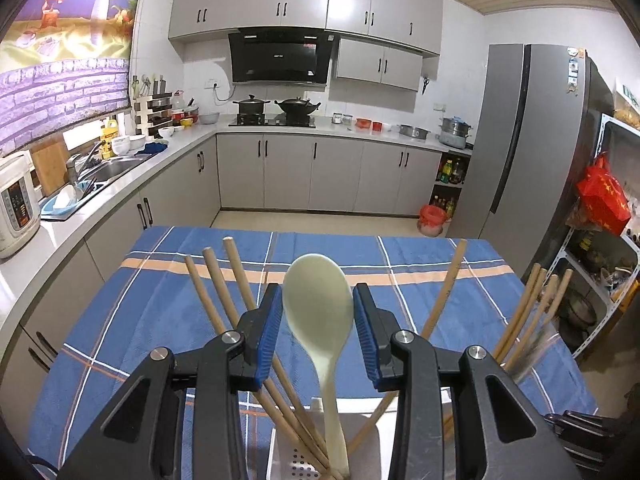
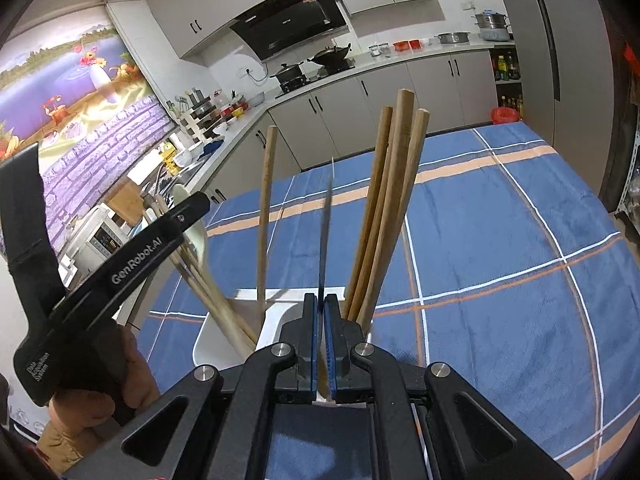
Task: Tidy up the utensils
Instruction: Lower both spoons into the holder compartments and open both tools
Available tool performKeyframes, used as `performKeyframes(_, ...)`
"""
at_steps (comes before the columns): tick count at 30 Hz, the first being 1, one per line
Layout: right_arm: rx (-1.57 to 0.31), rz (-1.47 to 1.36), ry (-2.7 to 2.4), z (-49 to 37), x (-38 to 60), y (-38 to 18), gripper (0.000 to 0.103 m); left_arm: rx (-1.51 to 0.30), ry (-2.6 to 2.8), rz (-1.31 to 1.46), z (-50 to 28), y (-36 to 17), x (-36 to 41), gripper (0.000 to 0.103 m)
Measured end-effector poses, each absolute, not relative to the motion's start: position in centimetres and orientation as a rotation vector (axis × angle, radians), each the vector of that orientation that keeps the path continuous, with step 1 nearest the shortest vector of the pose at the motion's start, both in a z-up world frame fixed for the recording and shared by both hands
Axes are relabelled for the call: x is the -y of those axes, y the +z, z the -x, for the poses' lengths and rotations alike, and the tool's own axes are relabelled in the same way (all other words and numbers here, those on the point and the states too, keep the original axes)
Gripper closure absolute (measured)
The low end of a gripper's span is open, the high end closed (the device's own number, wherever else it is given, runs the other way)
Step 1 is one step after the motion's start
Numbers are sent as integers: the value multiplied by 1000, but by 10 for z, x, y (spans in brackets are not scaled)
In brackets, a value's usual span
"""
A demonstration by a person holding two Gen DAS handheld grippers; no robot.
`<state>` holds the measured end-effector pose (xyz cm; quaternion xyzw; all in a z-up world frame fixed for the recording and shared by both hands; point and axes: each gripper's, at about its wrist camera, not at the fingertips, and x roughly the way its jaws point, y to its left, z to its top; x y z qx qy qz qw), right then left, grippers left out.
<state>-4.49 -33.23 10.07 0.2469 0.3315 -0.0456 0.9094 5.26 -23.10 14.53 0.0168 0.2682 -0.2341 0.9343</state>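
Observation:
A pale green spoon point(image 1: 319, 304) stands in a white utensil holder point(image 1: 288, 456) with several wooden chopsticks point(image 1: 218, 280). My left gripper point(image 1: 316, 312) is open, its blue pads point(image 1: 269, 320) on either side of the spoon's bowl, apart from it. My right gripper point(image 2: 321, 344) is shut on a thin, blurred see-through rim point(image 2: 325, 236) of a glass that holds several wooden chopsticks point(image 2: 394, 200). The white holder point(image 2: 224, 332) with chopsticks stands just left of it. The left gripper body point(image 2: 120, 272) shows at the left in the right wrist view.
A table with a blue plaid cloth point(image 1: 400, 264) carries everything. A glass with chopsticks point(image 1: 536, 312) is at the right in the left wrist view. Kitchen counters with a sink point(image 1: 116, 164), a rice cooker point(image 1: 16, 204) and a fridge point(image 1: 532, 140) lie beyond.

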Motion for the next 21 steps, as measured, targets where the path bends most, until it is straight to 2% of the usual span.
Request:
performKeyframes(4, -672, -514, -102, 49, 334, 105, 89, -549, -486, -13, -48, 153, 225, 68)
performKeyframes(14, -645, -521, -103, 64, 329, 116, 82, -521, -497, 22, -21, 176, 206, 68)
performKeyframes(16, -639, -523, -105, 68, 328, 118, 78, -521, -491, 31, -15, 181, 200, 64)
performKeyframes(21, -632, -530, -110, 82, 325, 121, 76, -514, -468, 26, 7, 189, 183, 56)
